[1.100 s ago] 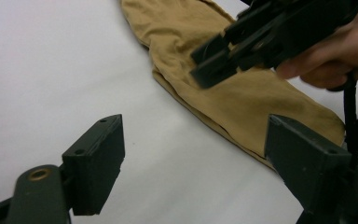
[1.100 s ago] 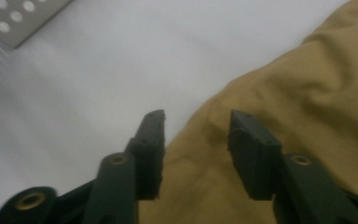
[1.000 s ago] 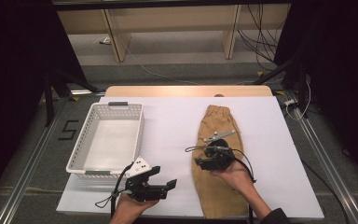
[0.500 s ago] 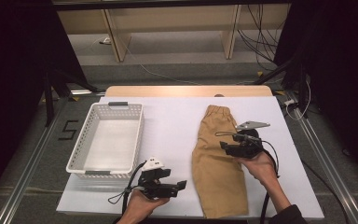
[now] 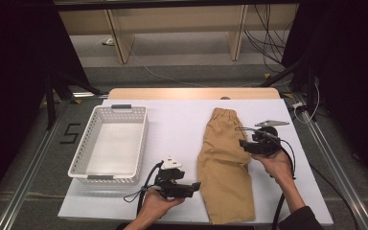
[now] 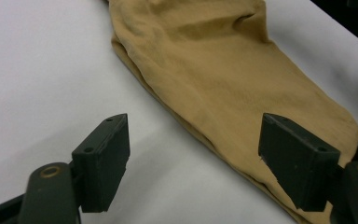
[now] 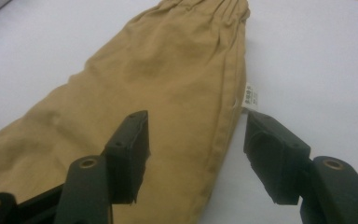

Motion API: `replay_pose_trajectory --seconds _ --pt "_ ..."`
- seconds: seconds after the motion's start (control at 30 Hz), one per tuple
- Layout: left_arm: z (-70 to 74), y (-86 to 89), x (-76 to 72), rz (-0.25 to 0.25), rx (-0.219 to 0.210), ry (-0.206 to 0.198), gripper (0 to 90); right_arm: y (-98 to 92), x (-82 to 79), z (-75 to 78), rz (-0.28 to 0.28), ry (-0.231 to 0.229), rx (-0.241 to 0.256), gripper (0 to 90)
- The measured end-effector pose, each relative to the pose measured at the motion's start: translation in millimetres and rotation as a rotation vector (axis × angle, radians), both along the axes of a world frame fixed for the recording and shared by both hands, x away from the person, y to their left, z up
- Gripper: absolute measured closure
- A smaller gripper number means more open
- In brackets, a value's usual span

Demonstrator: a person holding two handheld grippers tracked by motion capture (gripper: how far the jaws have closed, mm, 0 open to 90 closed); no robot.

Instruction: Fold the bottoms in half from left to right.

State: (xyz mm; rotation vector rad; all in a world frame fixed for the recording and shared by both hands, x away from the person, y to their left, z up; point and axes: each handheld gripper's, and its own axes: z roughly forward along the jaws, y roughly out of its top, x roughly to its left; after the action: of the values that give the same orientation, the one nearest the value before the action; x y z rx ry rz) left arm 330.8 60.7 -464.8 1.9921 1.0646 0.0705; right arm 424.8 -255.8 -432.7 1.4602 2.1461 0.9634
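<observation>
A pair of tan trousers [image 5: 225,158] lies folded lengthwise on the white table [image 5: 182,124], waistband at the far end. My left gripper [image 5: 194,188] hovers open at the trousers' left edge near the leg end; that edge [image 6: 205,84] runs between its jaws. At the trousers' right edge, around mid-length, my right gripper [image 5: 243,143] is open. Its jaws straddle the side seam of the trousers [image 7: 168,79], just below a small white label [image 7: 250,97].
An empty white plastic basket [image 5: 110,143] stands on the left part of the table. Wooden shelving and cables lie beyond the far edge. Metal rails run along both sides of the table.
My right gripper lifted off the middle of the trousers and moved right to their edge. My left gripper slid right toward the trousers' left edge.
</observation>
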Motion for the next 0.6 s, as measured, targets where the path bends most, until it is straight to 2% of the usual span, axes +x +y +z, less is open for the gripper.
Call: replay_pose_trajectory --seconds 0.33,0.5,0.6 --pt "-9.3 -20.7 18.7 0.008 0.058 0.014 28.6 -1.5 1.3 -2.4 0.000 0.006 -0.011 41.2" --pt "-14.3 -30.3 24.4 0.009 0.104 0.034 33.2 -0.8 1.5 -3.4 0.008 0.006 -0.018 41.1" --pt "-16.4 -36.5 26.2 0.004 0.121 0.023 35.6 -0.5 1.7 -3.6 0.009 0.008 -0.020 41.0"
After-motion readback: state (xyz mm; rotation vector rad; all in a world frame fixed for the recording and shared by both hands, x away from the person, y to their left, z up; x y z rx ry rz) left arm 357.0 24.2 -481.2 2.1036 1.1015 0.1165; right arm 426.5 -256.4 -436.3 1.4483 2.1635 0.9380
